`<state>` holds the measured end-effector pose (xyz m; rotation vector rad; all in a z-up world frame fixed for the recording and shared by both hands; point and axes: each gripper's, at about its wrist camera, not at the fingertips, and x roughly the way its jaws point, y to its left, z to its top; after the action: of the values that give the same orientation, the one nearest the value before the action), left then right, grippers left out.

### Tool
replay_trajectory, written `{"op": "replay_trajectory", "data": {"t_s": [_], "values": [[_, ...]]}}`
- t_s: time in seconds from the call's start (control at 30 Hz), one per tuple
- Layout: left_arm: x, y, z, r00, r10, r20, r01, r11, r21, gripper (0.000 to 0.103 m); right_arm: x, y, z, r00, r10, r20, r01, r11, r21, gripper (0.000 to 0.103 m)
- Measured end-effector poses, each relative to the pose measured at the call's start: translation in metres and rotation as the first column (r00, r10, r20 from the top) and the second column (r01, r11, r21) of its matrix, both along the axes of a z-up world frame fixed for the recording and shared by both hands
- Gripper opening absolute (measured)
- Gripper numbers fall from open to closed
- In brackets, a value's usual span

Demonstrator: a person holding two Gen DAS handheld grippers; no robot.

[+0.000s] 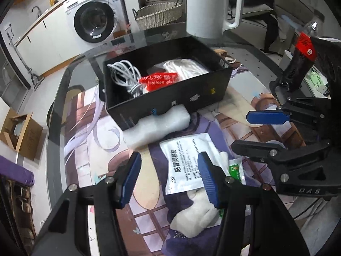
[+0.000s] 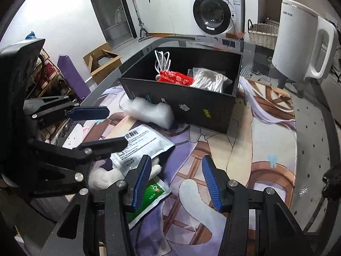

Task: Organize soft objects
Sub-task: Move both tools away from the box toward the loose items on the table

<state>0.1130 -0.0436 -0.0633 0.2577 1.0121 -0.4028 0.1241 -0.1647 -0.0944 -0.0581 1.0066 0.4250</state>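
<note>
A black box [image 1: 200, 89] [image 2: 191, 104] stands on the printed mat and holds a white cable [image 1: 125, 74], a red packet [image 1: 158, 81] [image 2: 175, 79] and a bag of white cotton [image 1: 187, 68] [image 2: 210, 79]. A clear foam-like bag [image 1: 157, 125] [image 2: 151, 112] leans against the box's front. A white medicine sachet [image 1: 183, 164] [image 2: 140, 143], a white plush toy [image 1: 196, 215] [image 2: 104, 177] and a green sachet [image 1: 235, 168] [image 2: 149, 200] lie nearer. My left gripper [image 1: 170, 179] [image 2: 108, 125] is open above the white sachet. My right gripper [image 2: 177, 183] [image 1: 245, 130] is open and empty beside the plush toy.
A white kettle [image 1: 211, 6] [image 2: 298, 40] stands behind the box. A wicker basket [image 1: 159, 15] [image 2: 263, 34] and a washing machine [image 1: 91, 21] [image 2: 215, 10] are beyond the glass table's edge [image 1: 55, 98]. A cardboard box [image 2: 102, 59] sits on the floor.
</note>
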Motion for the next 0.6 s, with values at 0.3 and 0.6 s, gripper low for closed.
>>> {"op": "replay_trajectory", "data": {"t_s": [0.3,0.6], "values": [[-0.009,0.007,0.009,1.000,-0.027,-0.005,0.026,0.999,-0.033,0.055,0.006,-0.005,-0.008,0.999,0.028,-0.024,-0.027,0.999,0.036,0.051],[-0.029,-0.002,-0.002,0.990,-0.103,-0.095,0.102,0.995,-0.023,0.055,0.006,-0.005,-0.013,0.999,0.017,-0.029,-0.017,1.000,0.020,0.051]]}}
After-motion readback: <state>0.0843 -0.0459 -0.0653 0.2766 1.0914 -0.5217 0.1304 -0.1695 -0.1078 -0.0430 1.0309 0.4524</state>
